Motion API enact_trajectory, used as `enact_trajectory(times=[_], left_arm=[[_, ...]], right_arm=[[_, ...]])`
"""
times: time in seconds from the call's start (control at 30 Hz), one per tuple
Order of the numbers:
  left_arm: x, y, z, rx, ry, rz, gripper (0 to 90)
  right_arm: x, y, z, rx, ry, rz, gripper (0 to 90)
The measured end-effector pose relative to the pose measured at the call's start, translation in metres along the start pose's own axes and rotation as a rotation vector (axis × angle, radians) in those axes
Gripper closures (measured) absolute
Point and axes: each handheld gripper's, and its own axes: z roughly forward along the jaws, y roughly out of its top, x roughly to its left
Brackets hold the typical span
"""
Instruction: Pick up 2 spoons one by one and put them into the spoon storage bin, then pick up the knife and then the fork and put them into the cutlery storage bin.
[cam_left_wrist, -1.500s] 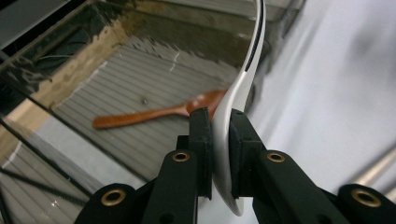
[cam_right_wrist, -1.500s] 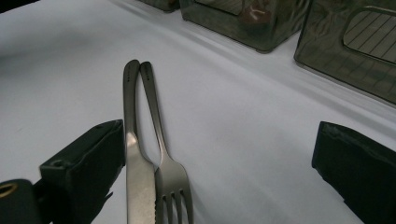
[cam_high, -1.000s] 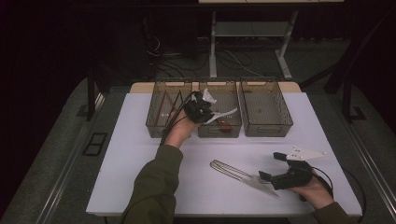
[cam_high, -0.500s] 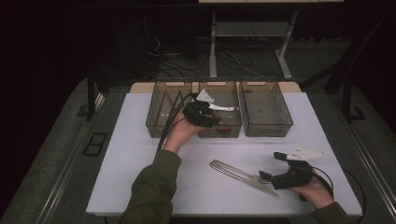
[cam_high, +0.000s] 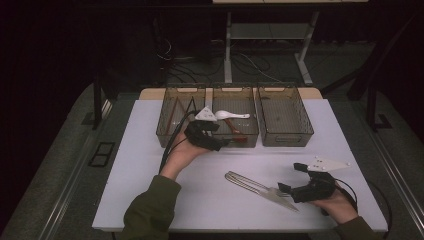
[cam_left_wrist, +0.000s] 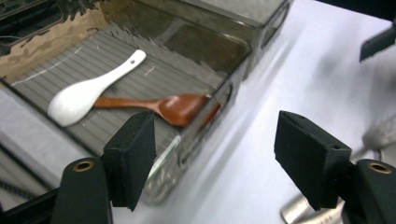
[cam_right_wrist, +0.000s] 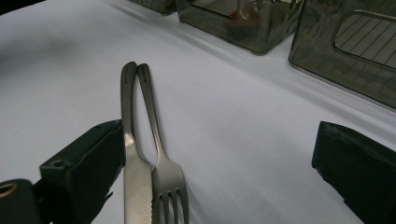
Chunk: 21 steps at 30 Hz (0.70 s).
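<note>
High view: white spoon (middle bin)

spoons in middle bin | knife, fork side by side (touching) on table

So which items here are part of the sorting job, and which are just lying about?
In the job:
- white spoon and wooden spoon, both in the middle bin
- knife and fork, side by side on the table by the open right gripper
- left gripper, open, nothing between its jaws
- left bin and right bin

Lying about:
- floor cables
</note>
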Motion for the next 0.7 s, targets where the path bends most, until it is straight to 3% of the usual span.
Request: enact_trajectory(times=[0.37, 0.53, 0.7], left_arm=[[-0.015, -0.048, -0.03, -0.04, 0.012, -0.047, 16.1], [-0.024, -0.072, -0.039, -0.032, 0.02, -0.025, 12.7], [-0.032, -0.09, -0.047, -0.037, 0.018, -0.039, 8.7]], right_arm=[[0.0, 0.0, -0.001, -0.002, -0.002, 0.001, 3.2], [0.0, 0.0, 0.0, 0.007, -0.008, -0.007, 3.2], [0.0, 0.0, -0.001, 0.001, -0.007, 0.001, 3.2]])
